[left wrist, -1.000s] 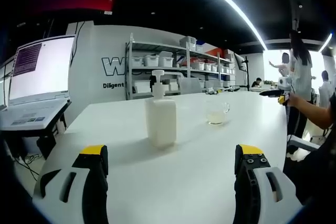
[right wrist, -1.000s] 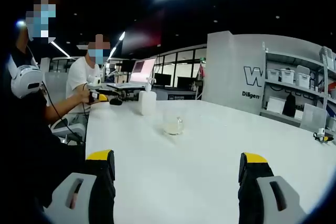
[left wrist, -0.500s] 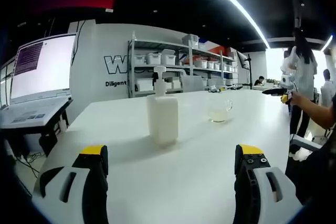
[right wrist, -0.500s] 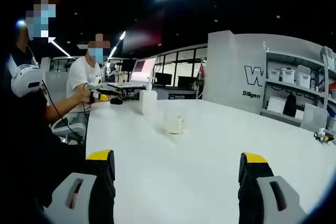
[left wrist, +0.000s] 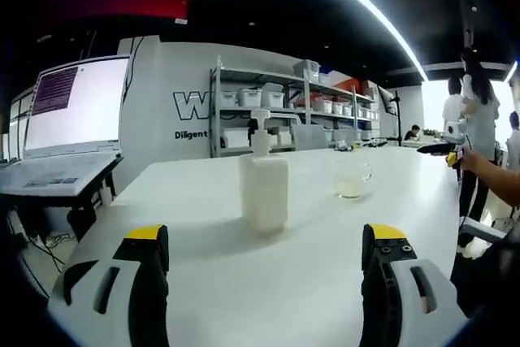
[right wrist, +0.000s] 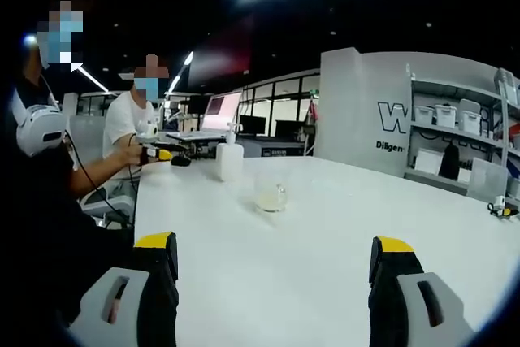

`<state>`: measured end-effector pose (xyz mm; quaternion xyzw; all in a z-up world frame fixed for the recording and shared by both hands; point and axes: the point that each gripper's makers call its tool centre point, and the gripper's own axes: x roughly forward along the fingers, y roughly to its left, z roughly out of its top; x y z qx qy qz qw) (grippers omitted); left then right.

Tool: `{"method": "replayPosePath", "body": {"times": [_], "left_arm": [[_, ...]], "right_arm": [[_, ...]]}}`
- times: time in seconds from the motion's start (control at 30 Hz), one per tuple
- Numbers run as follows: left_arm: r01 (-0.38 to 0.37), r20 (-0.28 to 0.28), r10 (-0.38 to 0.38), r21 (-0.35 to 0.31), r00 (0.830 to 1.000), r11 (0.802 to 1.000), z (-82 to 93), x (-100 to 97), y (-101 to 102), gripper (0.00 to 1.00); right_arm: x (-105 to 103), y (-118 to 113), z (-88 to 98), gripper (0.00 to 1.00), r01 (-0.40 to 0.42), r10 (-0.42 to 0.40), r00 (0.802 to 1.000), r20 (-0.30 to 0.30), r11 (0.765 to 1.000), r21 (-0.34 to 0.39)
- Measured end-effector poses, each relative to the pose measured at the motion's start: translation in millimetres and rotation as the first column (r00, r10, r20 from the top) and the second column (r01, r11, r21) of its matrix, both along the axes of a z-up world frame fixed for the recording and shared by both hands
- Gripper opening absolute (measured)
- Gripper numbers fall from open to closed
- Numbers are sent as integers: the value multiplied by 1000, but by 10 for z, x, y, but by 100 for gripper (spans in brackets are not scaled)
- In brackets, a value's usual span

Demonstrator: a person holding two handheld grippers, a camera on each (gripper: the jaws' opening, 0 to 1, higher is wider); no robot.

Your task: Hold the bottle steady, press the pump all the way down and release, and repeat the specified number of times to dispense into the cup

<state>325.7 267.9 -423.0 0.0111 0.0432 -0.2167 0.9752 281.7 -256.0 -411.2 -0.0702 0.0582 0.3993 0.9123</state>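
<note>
left gripper view: the left gripper [left wrist: 264,282] has its 2 jaws spread wide and empty, lined up on the pump bottle [left wrist: 263,191] standing upright on the white table [left wrist: 195,282], likely to steady it; the glass cup [left wrist: 351,181] sits beyond, near its spout; right gripper view: the right gripper [right wrist: 276,290], jaws apart and empty, faces the cup [right wrist: 270,197] with the bottle [right wrist: 229,157] behind.

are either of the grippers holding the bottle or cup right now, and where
Nothing is held. Left gripper and right gripper are open, short of the pump bottle and glass cup.
</note>
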Motion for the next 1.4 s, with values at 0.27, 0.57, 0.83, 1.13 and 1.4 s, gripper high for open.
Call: {"method": "replayPosePath", "body": {"times": [0.27,0.57,0.83,1.13,1.4], "left_arm": [[-8,5,8,-19,1000,1000,20,42,-36,97],[-7,3,7,-20,1000,1000,2,90,-128,97],[4,5,-4,-16,1000,1000,13,129,-199,97],[10,3,-10,-16,1000,1000,8,158,-216,97],[15,6,-15,-23,1000,1000,21,171,-261,97]], "right_arm": [[-13,35,22,99,-9,8,1000,8,1000,10],[-15,80,-33,99,-21,21,1000,2,1000,-6],[1,95,-1,99,-3,4,1000,22,1000,-17],[-1,67,125,92,-11,8,997,79,999,41],[-19,107,75,96,-17,15,999,44,999,36]]}}
